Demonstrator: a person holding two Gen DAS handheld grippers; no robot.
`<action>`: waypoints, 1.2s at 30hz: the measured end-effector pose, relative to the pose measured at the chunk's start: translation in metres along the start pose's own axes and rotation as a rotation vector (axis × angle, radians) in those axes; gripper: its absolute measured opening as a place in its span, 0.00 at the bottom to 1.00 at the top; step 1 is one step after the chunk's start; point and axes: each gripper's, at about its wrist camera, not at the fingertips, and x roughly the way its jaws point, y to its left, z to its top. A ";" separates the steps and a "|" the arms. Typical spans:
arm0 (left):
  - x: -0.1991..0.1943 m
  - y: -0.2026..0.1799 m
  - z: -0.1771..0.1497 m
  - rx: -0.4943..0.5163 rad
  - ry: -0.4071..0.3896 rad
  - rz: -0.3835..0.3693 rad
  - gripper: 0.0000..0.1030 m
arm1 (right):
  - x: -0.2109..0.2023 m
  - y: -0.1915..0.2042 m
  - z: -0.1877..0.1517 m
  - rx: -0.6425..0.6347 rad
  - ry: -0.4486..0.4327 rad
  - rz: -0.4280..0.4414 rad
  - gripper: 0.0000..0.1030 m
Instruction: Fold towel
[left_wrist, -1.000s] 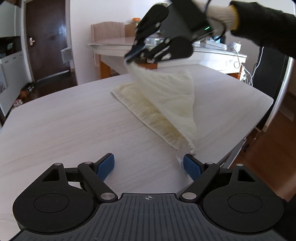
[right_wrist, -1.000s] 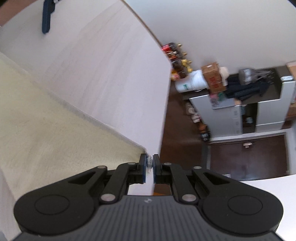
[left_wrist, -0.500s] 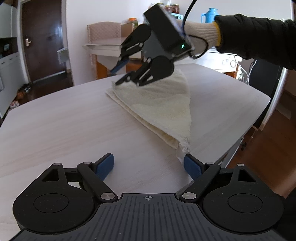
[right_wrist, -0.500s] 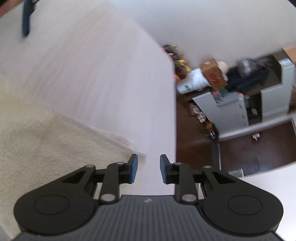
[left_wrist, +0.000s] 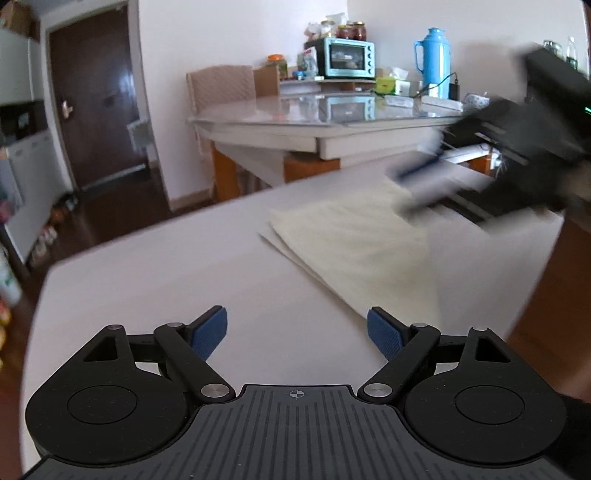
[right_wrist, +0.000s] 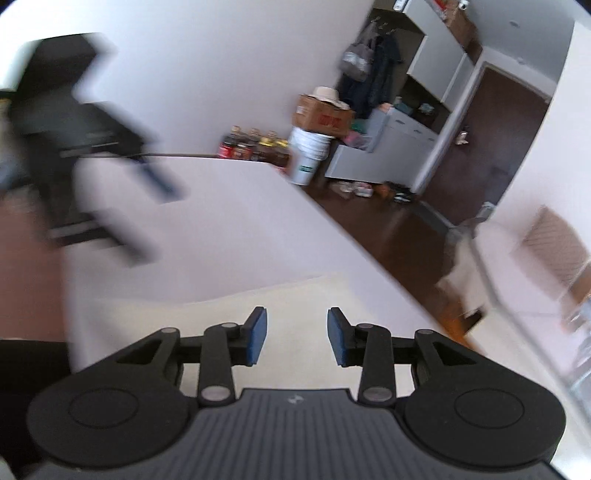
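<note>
Towel (left_wrist: 354, 240): cream, lies flat on the white table (left_wrist: 166, 280) near its far right corner, doubled over with layered edges showing along its left side. Left gripper (left_wrist: 297, 334): jaws wide apart, empty, short of the towel. Right gripper (right_wrist: 297, 341): jaws apart, empty, above the towel. Judgement: one fold apparently done; further folding possibly left.
</note>
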 end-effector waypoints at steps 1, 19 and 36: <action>0.003 0.002 0.003 0.009 -0.002 0.004 0.85 | -0.007 0.016 -0.002 -0.033 0.000 0.001 0.37; 0.067 0.036 0.051 0.026 -0.009 -0.078 0.87 | 0.064 0.102 0.014 -0.569 0.088 -0.036 0.37; 0.106 0.029 0.064 0.152 0.150 -0.133 0.87 | 0.051 0.086 0.017 -0.409 0.020 0.069 0.10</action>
